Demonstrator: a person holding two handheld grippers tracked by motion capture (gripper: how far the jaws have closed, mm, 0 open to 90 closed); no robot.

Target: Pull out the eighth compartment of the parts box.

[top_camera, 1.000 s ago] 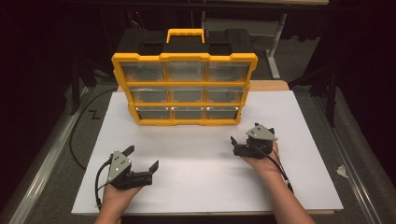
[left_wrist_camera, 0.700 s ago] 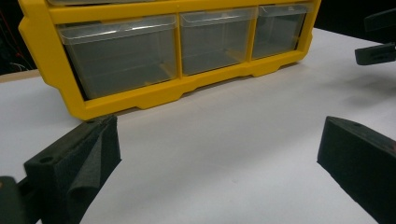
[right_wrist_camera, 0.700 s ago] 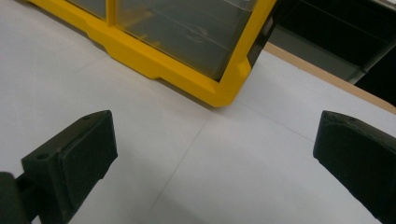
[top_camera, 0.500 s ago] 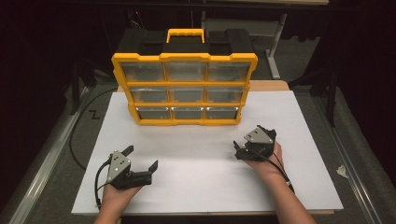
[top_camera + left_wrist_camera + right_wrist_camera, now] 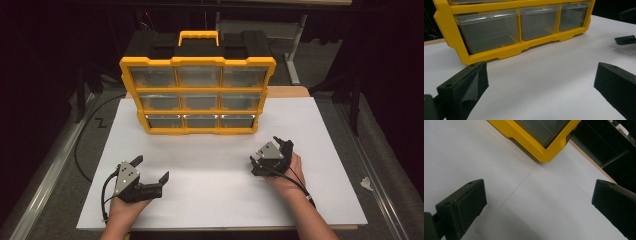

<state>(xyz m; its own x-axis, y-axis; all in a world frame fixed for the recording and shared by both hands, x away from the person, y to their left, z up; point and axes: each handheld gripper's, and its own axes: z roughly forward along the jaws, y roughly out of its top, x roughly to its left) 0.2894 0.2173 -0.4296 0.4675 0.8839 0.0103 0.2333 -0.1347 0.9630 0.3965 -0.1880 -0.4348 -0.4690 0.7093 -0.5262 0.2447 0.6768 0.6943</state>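
A yellow organizer (image 5: 197, 90) with three rows of clear drawers and a black top stands upright at the back of the white board (image 5: 220, 170). My left gripper (image 5: 151, 168) rests low on the board at the near left, open, jaws pointing toward the organizer's bottom drawers (image 5: 489, 31). Nothing lies between its jaws (image 5: 541, 82). My right gripper (image 5: 267, 150) sits at the near right, open and empty (image 5: 539, 202). It faces the organizer's lower right corner (image 5: 536, 142). The drawers look empty.
The white board's right edge (image 5: 340, 165) and the wooden table edge (image 5: 292, 91) lie beyond my right gripper. A black cable (image 5: 82, 150) loops off the board's left side. A metal frame (image 5: 295, 55) stands behind the organizer. The right gripper's jaw (image 5: 625, 40) appears far off in the left gripper view.
My right gripper has drifted slightly toward the near edge of the board. The left gripper and the organizer have stayed still.
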